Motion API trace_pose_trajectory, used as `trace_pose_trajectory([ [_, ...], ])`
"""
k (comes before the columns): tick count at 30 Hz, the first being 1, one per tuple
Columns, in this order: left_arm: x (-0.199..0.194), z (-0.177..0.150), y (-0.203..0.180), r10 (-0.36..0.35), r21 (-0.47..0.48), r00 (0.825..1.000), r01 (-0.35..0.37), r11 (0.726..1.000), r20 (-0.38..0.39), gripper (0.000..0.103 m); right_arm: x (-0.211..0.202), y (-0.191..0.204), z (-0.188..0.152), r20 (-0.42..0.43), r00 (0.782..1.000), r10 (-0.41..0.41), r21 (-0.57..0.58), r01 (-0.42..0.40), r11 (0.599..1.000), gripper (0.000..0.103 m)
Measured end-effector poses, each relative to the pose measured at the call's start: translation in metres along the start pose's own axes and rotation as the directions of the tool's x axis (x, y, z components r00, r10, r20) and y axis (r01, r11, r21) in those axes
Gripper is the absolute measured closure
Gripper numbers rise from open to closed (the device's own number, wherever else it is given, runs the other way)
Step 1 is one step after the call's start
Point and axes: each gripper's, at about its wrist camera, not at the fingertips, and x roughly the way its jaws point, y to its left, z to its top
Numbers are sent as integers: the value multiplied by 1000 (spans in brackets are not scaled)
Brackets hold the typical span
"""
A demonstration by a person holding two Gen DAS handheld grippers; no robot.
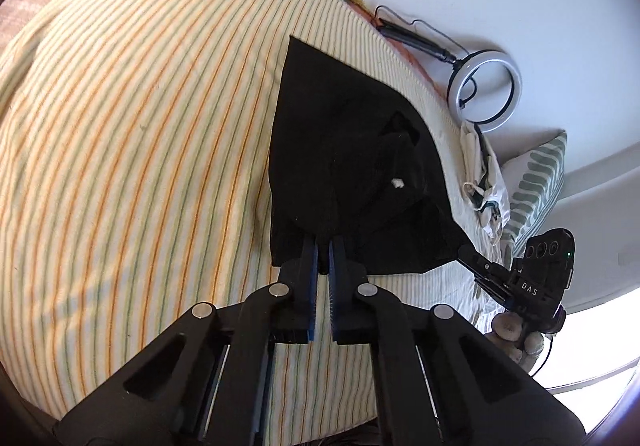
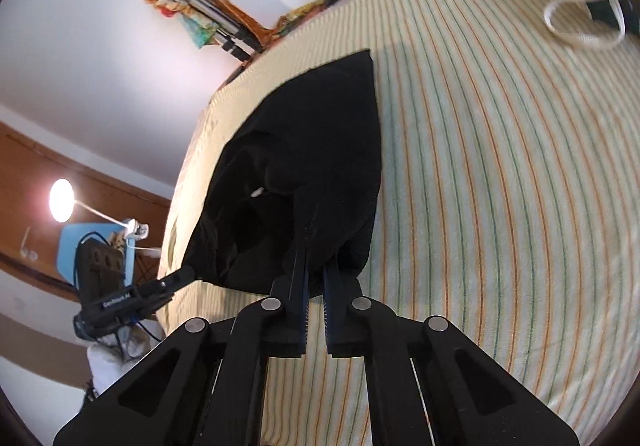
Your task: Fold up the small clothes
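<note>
Black garment (image 1: 340, 166) spread on the striped bedsheet (image 1: 140, 146), directly ahead of both tools, near edge bunched and lifted slightly off the sheet. Left gripper (image 1: 323, 246) pinched down narrow on the near hem, fingertips buried in the dark cloth, blue pads close together with fabric caught at the tips. Right gripper (image 2: 318, 266) likewise clamped tight on the same near edge, tips sunk into a fold of the black fabric (image 2: 320, 150). From the left wrist view, the other tool seen off to the right (image 1: 472, 254), its tips touching the garment's near right corner, a gloved hand (image 1: 516, 334) below it. From the right wrist view, the partner tool off to the left (image 2: 184, 274) at the garment's near left corner. Small white tag (image 1: 397, 182) showing on the cloth beyond the left fingertips. Far past the garment and to the right of the left tool: a ring light (image 1: 486, 86) against the white wall, a cloth bag (image 1: 486, 186), a patterned pillow (image 1: 536, 182).
</note>
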Motion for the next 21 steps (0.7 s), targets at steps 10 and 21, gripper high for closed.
trace_pose_trajectory([
  [10, -11, 1, 16, -10, -26, 1000, 11, 1000, 1, 101, -16, -3, -3, 40, 999, 11, 15, -12, 1000, 99],
  [21, 0, 2, 10, 21, -10, 1000, -22, 1000, -9, 101, 17, -34, 2, 2, 1000, 16, 145, -16, 989, 87],
])
